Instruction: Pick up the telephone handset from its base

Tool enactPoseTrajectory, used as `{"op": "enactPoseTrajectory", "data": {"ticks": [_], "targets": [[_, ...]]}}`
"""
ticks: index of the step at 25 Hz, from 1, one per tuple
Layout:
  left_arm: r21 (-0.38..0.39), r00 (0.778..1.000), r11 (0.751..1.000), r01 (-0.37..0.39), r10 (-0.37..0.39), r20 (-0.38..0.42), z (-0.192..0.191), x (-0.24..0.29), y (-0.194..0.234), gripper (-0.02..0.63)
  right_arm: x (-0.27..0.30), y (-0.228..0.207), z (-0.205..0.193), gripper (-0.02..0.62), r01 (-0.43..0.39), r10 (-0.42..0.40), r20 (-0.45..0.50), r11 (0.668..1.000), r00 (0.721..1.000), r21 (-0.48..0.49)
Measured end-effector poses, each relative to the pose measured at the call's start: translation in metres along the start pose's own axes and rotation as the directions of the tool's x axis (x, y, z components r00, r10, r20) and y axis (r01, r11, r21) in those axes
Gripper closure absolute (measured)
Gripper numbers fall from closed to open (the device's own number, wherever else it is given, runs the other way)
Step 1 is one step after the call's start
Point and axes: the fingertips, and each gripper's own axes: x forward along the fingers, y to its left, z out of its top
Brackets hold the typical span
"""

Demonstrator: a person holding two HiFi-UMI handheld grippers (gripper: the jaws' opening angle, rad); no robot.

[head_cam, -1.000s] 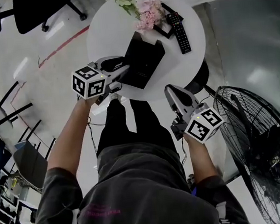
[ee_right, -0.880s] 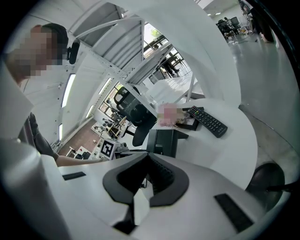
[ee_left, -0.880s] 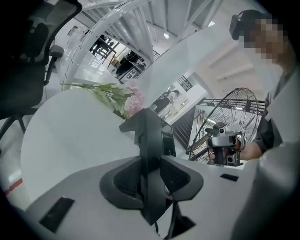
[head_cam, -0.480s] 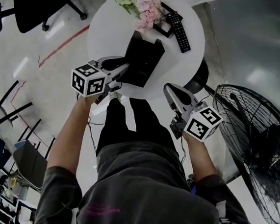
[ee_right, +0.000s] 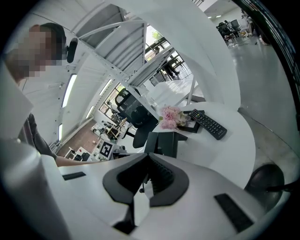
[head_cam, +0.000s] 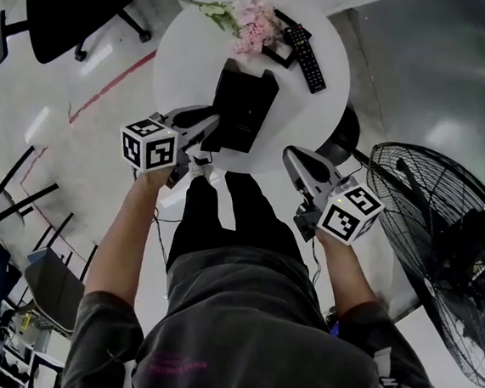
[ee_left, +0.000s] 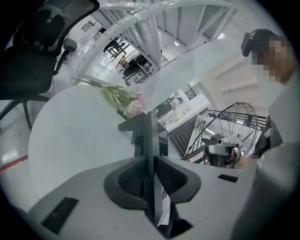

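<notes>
A black telephone (head_cam: 247,107) stands on the round white table (head_cam: 182,58), and its handset (ee_left: 150,136) shows as a thin dark slab on edge. My left gripper (head_cam: 212,122) reaches in at the telephone's left side. Its jaws are closing, with the handset between the pads (ee_left: 129,180), which touch both of its faces. My right gripper (head_cam: 294,156) hangs off the table's near edge, away from the telephone. Its jaws are shut with nothing between them, as the right gripper view (ee_right: 148,161) shows.
Pink flowers (head_cam: 251,17), a black frame (head_cam: 278,53) and a remote control (head_cam: 306,55) lie at the table's far side. A large floor fan (head_cam: 452,245) stands to the right and an office chair (head_cam: 63,18) beyond the table on the left.
The left gripper's fingers have drawn together at the telephone's left side and the gripper has rolled slightly. The right gripper has kept still.
</notes>
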Motion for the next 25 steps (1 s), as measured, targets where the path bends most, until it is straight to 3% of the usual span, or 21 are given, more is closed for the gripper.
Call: {"op": "enactPoseTrajectory", "data": {"ticks": [5, 12, 25], "targets": [[-0.008, 1.0, 1.0, -0.007, 0.007, 0.009, -0.001, -0.001, 0.001, 0.52, -0.002, 0.0, -0.001, 0.574, -0.002, 0.002, 0.016, 1.0, 1.0, 0.015], [0.085, 0.999, 0.995, -0.048, 0.049, -0.007, -0.004, -0.003, -0.011, 0.528, -0.003, 0.002, -0.003, 0.575, -0.006, 0.005, 0.023, 1.0, 1.0, 0.012], [0.159, 0.992, 0.987, -0.011, -0.009, 0.128, 0.039, -0.074, -0.084, 0.528, -0.029, 0.05, 0.041, 0.575, -0.029, 0.039, 0.131, 0.997, 0.991, -0.071]]}}
